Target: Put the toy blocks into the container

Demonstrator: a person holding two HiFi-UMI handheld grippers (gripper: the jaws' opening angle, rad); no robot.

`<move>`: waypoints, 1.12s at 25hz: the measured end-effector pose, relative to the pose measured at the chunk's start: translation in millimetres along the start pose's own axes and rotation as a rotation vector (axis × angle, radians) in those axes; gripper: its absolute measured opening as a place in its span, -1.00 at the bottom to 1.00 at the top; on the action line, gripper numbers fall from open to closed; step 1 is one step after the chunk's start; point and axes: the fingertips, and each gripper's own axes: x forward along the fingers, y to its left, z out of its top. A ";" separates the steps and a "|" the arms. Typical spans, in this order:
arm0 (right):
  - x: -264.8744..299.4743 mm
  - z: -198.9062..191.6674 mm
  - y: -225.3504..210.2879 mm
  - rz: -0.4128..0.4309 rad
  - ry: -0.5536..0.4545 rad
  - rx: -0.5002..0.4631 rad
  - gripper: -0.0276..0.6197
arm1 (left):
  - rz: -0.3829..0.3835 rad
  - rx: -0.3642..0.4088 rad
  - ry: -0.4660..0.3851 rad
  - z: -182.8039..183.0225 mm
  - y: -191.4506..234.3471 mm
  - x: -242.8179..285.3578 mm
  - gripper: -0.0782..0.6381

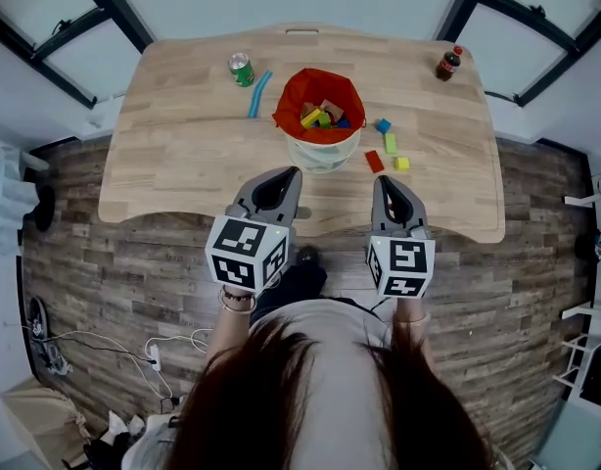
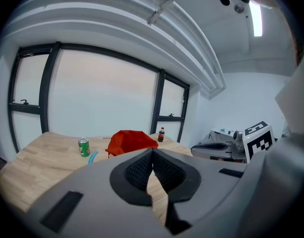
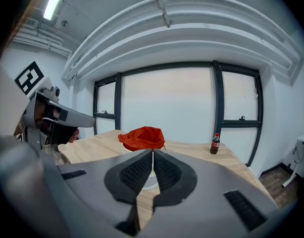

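Note:
A clear container lined with a red bag (image 1: 320,101) stands mid-table and holds several coloured blocks. To its right, loose on the wood, lie a blue block (image 1: 383,125), a green block (image 1: 390,143), a red block (image 1: 375,162) and a yellow block (image 1: 402,164). My left gripper (image 1: 290,173) hovers over the table's near edge, in front of the container, shut and empty. My right gripper (image 1: 384,180) is beside it, just short of the red block, also shut with nothing in it. Each gripper view shows the red bag (image 2: 132,141) (image 3: 142,138) ahead of closed jaws.
A green can (image 1: 242,69) and a blue stick (image 1: 258,94) lie at the back left of the wooden table (image 1: 183,164). A cola bottle (image 1: 448,64) stands at the back right. Black window frames cross the far corners, and wood-plank floor surrounds the table.

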 end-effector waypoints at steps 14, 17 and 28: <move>48.3 4.7 8.3 -0.034 0.044 -0.055 -0.81 | -0.045 0.023 -0.010 18.7 46.2 24.2 -0.76; 54.9 5.2 8.8 -0.040 0.053 -0.058 -0.81 | -0.054 0.023 -0.009 20.1 51.2 27.9 -0.76; 64.2 -9.1 1.0 -0.006 0.102 -0.054 -0.81 | -0.046 0.012 -0.019 27.8 53.7 38.9 -0.76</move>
